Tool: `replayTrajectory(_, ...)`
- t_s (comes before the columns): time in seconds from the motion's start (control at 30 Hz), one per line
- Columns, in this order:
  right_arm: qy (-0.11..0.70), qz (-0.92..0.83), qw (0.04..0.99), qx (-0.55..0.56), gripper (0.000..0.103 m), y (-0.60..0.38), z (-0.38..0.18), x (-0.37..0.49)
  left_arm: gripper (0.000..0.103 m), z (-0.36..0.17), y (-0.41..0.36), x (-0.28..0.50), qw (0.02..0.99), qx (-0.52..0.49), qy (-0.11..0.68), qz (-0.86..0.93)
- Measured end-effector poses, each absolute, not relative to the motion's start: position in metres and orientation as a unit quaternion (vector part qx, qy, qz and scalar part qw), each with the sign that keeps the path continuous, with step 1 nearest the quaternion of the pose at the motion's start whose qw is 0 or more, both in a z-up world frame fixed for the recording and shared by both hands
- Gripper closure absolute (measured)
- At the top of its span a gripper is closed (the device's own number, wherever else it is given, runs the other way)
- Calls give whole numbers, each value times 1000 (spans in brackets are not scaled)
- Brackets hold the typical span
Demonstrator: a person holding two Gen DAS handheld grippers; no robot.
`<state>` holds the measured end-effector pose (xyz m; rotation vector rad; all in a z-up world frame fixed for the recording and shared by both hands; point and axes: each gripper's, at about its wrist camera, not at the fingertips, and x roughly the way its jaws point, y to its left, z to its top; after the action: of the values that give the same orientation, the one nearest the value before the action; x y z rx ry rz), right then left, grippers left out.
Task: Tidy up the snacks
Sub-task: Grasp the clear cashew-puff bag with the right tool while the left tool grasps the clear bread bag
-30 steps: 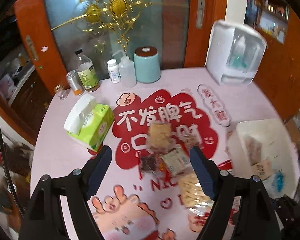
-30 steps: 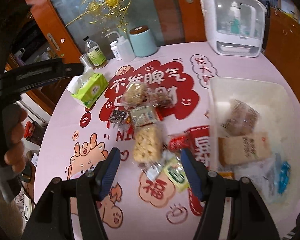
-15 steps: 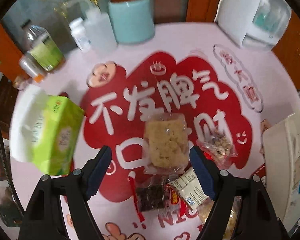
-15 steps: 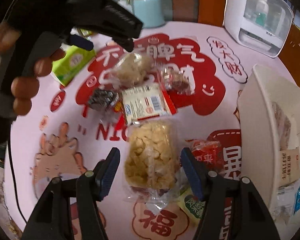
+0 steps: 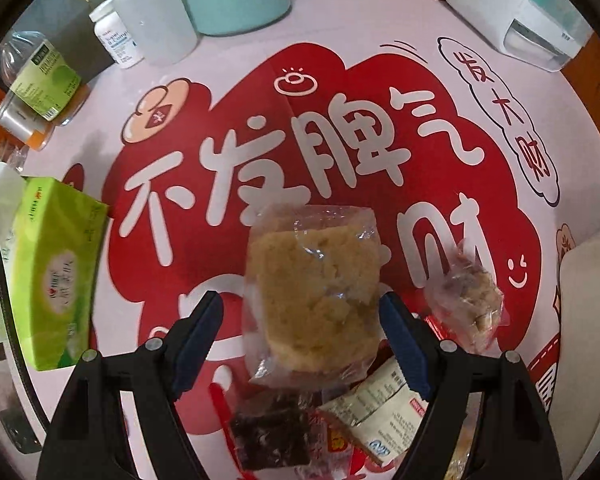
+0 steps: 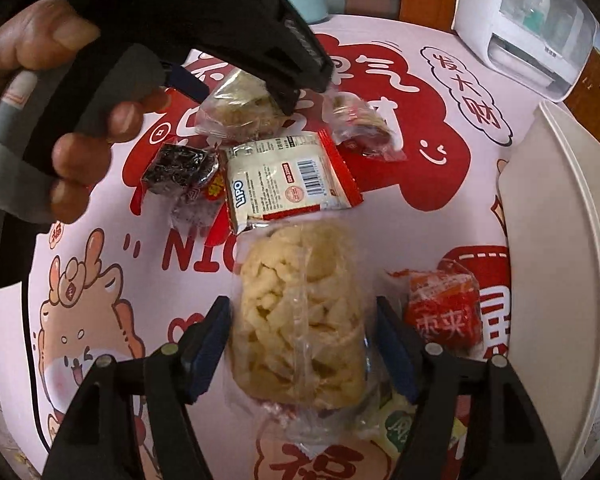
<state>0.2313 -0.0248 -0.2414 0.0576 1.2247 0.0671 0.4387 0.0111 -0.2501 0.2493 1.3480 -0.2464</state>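
Both grippers lower over clear-wrapped snacks (image 5: 314,300)

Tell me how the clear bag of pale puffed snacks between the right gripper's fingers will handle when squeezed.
The puffed snack bag probably feels light: airy pieces fill it. Its crinkled clear film looks slippery and floppy at the ends. The pieces would likely crush under a hard pinch from the right gripper.

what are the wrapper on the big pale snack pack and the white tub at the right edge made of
Wrapper of the big pale puffed-snack pack: thin clear plastic film, glossy; it wrinkles, glints, and the pieces show through. White tub: probably rigid plastic, smooth matte, with a thin moulded rim.
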Motion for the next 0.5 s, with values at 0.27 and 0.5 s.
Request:
replayTrajectory(0.27, 570, 31, 821, 8, 42, -22, -243, 233, 51, -259, 14, 437, 775, 100, 611, -128)
replayTrajectory(0.5, 567, 36, 823, 24, 42, -23, -235, 224, 56, -249, 20, 427, 784, 100, 603, -106)
